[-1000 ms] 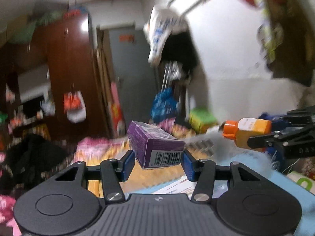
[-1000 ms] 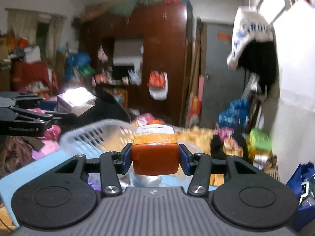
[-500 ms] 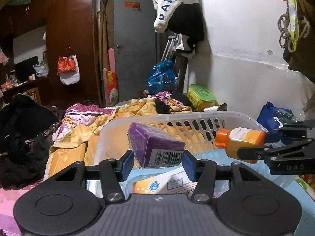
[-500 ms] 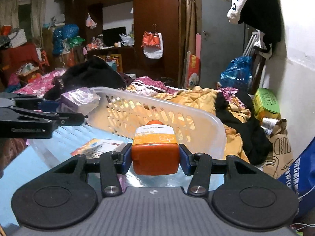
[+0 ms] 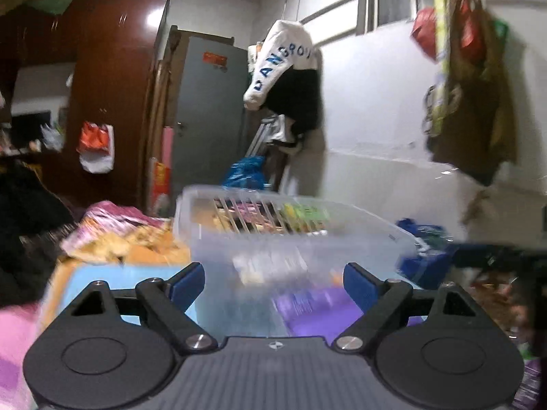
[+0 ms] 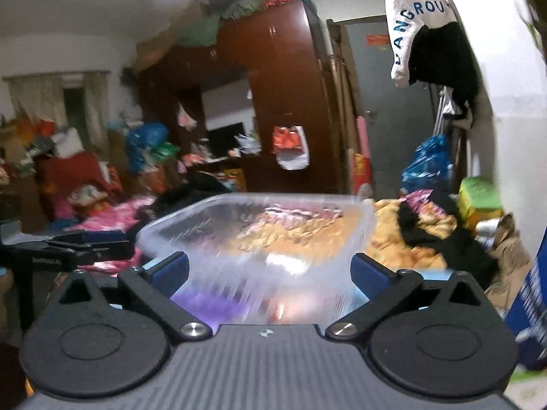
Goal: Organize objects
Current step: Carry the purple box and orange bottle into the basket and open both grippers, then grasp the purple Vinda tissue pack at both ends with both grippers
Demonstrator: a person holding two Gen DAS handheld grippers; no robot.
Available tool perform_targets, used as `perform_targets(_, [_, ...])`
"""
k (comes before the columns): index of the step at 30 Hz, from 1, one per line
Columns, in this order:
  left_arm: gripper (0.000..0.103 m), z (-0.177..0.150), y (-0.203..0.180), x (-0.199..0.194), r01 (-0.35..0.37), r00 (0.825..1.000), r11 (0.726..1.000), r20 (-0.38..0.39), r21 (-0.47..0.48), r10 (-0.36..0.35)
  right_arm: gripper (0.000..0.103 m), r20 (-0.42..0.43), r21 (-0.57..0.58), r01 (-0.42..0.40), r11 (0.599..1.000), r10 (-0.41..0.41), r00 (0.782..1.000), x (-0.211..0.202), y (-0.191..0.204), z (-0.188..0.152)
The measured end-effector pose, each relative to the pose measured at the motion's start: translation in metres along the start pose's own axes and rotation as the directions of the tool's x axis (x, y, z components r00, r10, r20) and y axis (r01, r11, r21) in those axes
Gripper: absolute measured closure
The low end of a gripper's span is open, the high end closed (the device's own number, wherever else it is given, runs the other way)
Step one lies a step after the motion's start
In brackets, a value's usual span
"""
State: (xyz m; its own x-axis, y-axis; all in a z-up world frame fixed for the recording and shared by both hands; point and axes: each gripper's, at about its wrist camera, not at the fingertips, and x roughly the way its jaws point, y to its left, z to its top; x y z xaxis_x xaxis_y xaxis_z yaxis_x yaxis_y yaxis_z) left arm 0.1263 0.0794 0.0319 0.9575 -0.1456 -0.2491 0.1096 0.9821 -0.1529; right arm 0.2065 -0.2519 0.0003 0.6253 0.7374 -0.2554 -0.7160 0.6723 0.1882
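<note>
A clear plastic basket [image 5: 294, 229] stands in front of both grippers; it also shows in the right wrist view [image 6: 253, 235]. My left gripper [image 5: 273, 282] is open and empty, just above the basket's near side. A blurred purple box [image 5: 318, 307] lies inside the basket below it. My right gripper [image 6: 270, 273] is open and empty over the basket. A blurred purple shape [image 6: 205, 302] and an orange shape [image 6: 294, 307] lie in the basket below it. The left gripper [image 6: 85, 246] shows at the left of the right wrist view.
The basket sits on a light blue surface [image 5: 112, 276]. A bed with yellow and pink bedding [image 6: 393, 239] lies behind. A brown wardrobe [image 6: 283, 102] and grey door [image 5: 208, 109] stand at the back. Bags hang on the white wall [image 5: 468, 102] at the right.
Both grippers have opened. The purple box has left the left gripper and the orange bottle has left the right one; both now lie in the basket. The views tilted up.
</note>
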Motion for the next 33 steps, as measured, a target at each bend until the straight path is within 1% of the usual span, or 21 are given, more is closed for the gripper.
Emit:
perform_targets(2, [0.012,-0.022,0.001,-0.013,0.017,1.000,1.000,0.006,-0.012,-0.017,0.000,-0.004,0.003,-0.010,1.000,0.010,1.000,-0.005,0.003,-0.021])
perform_targets(5, [0.011,-0.039,-0.003,-0.012,0.029,0.999,0.999,-0.041,0.022,-0.028,0.000,0.007,0.002,-0.012,1.000,0.012,1.000,-0.014,0.010,-0.043])
perform_targets(8, [0.011,-0.045,-0.006,-0.008,0.044,0.998,0.998,-0.055,0.045,-0.041,0.000,0.018,-0.006,-0.032,0.999,0.032,0.999,-0.011,0.014,-0.039])
perform_targets(11, [0.011,-0.051,-0.006,-0.003,0.095,0.994,0.995,-0.065,0.035,-0.093,0.000,0.009,-0.041,-0.038,0.998,0.038,0.999,-0.002,0.019,-0.033])
perform_targets(13, [0.011,-0.055,-0.008,-0.001,0.125,0.990,0.992,-0.066,0.033,-0.123,0.001,-0.013,-0.060,-0.061,0.996,0.061,0.998,0.007,0.018,-0.031])
perform_targets(14, [0.012,-0.058,-0.010,0.001,0.139,0.988,0.990,-0.070,0.037,-0.136,0.004,-0.025,-0.065,-0.075,0.995,0.073,0.997,0.011,0.018,-0.032])
perform_targets(16, [0.012,-0.062,-0.012,0.003,0.152,0.986,0.987,-0.072,0.046,-0.149,0.015,-0.050,-0.071,-0.082,0.994,0.078,0.996,0.017,0.021,-0.036])
perform_targets(18, [0.012,-0.064,-0.014,0.007,0.162,0.985,0.986,-0.069,0.044,-0.159,0.019,-0.069,-0.085,-0.091,0.992,0.085,0.994,0.024,0.025,-0.037])
perform_targets(19, [0.012,-0.064,-0.014,0.010,0.169,0.984,0.985,-0.068,0.041,-0.166,0.023,-0.077,-0.090,-0.098,0.991,0.092,0.993,0.026,0.025,-0.039])
perform_targets(20, [0.012,-0.065,-0.015,0.012,0.174,0.983,0.984,-0.069,0.038,-0.171,0.025,-0.087,-0.094,-0.105,0.990,0.097,0.991,0.030,0.025,-0.038])
perform_targets(22, [0.014,-0.065,-0.017,0.018,0.168,0.984,0.985,-0.070,0.031,-0.165,0.030,-0.105,-0.102,-0.115,0.988,0.104,0.989,0.033,0.027,-0.043])
perform_targets(23, [0.014,-0.066,-0.018,0.019,0.167,0.984,0.986,-0.066,0.032,-0.164,0.031,-0.113,-0.107,-0.118,0.987,0.106,0.988,0.036,0.027,-0.043])
perform_targets(25, [0.019,-0.066,-0.018,0.022,0.167,0.984,0.986,-0.064,0.030,-0.165,0.033,-0.124,-0.109,-0.121,0.987,0.107,0.986,0.040,0.029,-0.046])
perform_targets(26, [0.026,-0.066,-0.019,0.024,0.169,0.984,0.985,-0.066,0.026,-0.167,0.035,-0.127,-0.105,-0.125,0.987,0.111,0.986,0.041,0.027,-0.046])
perform_targets(27, [0.032,-0.066,-0.019,0.026,0.174,0.982,0.985,-0.074,0.020,-0.172,0.039,-0.130,-0.098,-0.134,0.986,0.120,0.984,0.043,0.026,-0.046])
perform_targets(28, [0.035,-0.067,-0.020,0.027,0.182,0.980,0.983,-0.081,0.019,-0.180,0.045,-0.134,-0.092,-0.145,0.985,0.132,0.982,0.044,0.027,-0.047])
perform_targets(29, [0.038,-0.067,-0.022,0.028,0.171,0.982,0.985,-0.083,0.028,-0.168,0.045,-0.135,-0.084,-0.156,0.984,0.144,0.980,0.045,0.025,-0.047])
perform_targets(30, [0.043,-0.067,-0.025,0.028,0.151,0.986,0.988,-0.078,0.038,-0.148,0.045,-0.133,-0.082,-0.158,0.984,0.146,0.980,0.044,0.024,-0.048])
perform_targets(31, [0.045,-0.068,-0.025,0.027,0.142,0.988,0.989,-0.074,0.038,-0.139,0.045,-0.130,-0.081,-0.161,0.984,0.150,0.980,0.042,0.023,-0.049])
perform_targets(32, [0.046,-0.068,-0.024,0.027,0.147,0.987,0.989,-0.072,0.036,-0.144,0.046,-0.129,-0.079,-0.162,0.984,0.151,0.980,0.041,0.023,-0.049])
perform_targets(33, [0.049,-0.068,-0.023,0.026,0.151,0.986,0.988,-0.068,0.031,-0.149,0.046,-0.127,-0.080,-0.162,0.984,0.151,0.980,0.039,0.022,-0.049])
